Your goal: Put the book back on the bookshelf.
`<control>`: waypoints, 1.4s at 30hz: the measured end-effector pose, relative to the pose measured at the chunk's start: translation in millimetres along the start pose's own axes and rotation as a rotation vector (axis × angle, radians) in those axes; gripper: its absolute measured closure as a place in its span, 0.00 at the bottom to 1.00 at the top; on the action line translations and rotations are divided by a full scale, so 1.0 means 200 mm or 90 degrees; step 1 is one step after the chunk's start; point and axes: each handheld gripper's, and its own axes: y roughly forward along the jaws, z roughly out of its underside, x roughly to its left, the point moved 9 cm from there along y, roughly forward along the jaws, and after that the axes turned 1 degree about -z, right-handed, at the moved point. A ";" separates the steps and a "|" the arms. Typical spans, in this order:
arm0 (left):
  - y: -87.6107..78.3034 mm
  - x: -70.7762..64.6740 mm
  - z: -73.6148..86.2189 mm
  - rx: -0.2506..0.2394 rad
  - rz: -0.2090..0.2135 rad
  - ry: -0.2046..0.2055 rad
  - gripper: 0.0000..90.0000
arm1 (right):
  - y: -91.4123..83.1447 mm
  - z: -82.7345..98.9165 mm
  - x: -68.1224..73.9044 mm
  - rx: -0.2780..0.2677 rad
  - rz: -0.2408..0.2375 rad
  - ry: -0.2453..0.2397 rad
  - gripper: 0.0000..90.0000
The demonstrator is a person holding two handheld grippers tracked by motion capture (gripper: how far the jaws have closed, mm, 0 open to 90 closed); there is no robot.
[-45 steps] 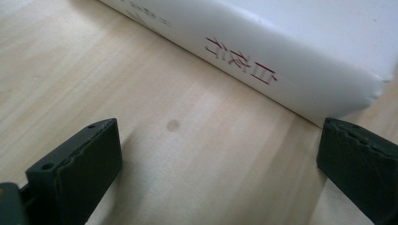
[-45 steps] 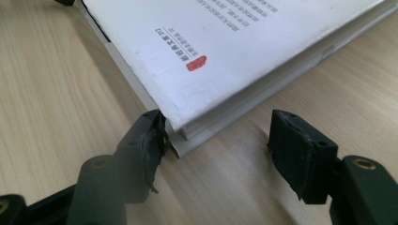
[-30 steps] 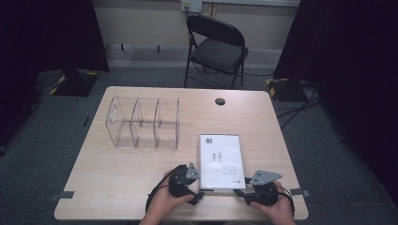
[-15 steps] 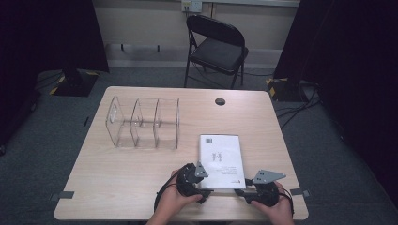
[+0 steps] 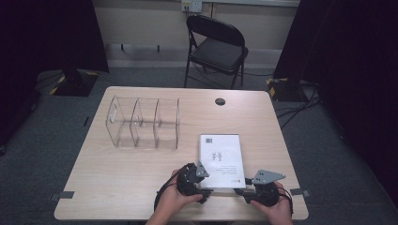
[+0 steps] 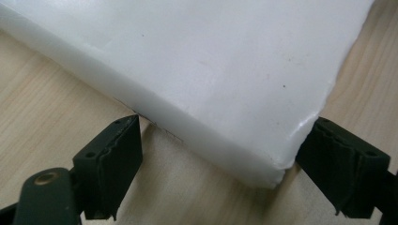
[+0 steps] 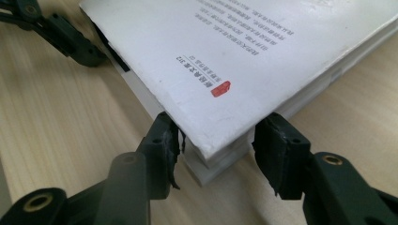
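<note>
Presently the white book (image 5: 220, 159) lies flat near the table's (image 5: 117, 187) front edge, the left gripper (image 6: 216, 154) open around one near corner, the right gripper (image 7: 218, 150), just closing, straddling the other without evident pinch; both should seat squarely before lifting.

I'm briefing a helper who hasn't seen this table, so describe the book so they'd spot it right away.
Start at the wooden table in front of the black folding chair. On its near right part, closest to the person's hands, lies the book, flat, to the right of the clear plastic divider rack. It is the white thing there: a thick paperback with small dark print and a tiny red mark on its cover.
</note>
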 end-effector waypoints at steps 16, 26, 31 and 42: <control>-0.01 0.01 0.00 -0.005 -0.011 0.012 0.17 | -0.05 -0.11 0.04 -0.036 -0.015 -0.025 0.74; -0.10 -0.01 -0.12 -0.047 -0.016 0.062 0.19 | -0.04 -0.13 0.05 -0.047 -0.029 -0.019 0.74; -0.07 -0.06 -0.19 -0.058 -0.038 0.094 0.15 | -0.04 -0.14 0.05 -0.050 -0.031 -0.012 0.75; 0.00 -0.10 -0.25 -0.038 -0.066 0.118 0.00 | -0.05 -0.14 0.05 -0.049 -0.034 -0.012 0.75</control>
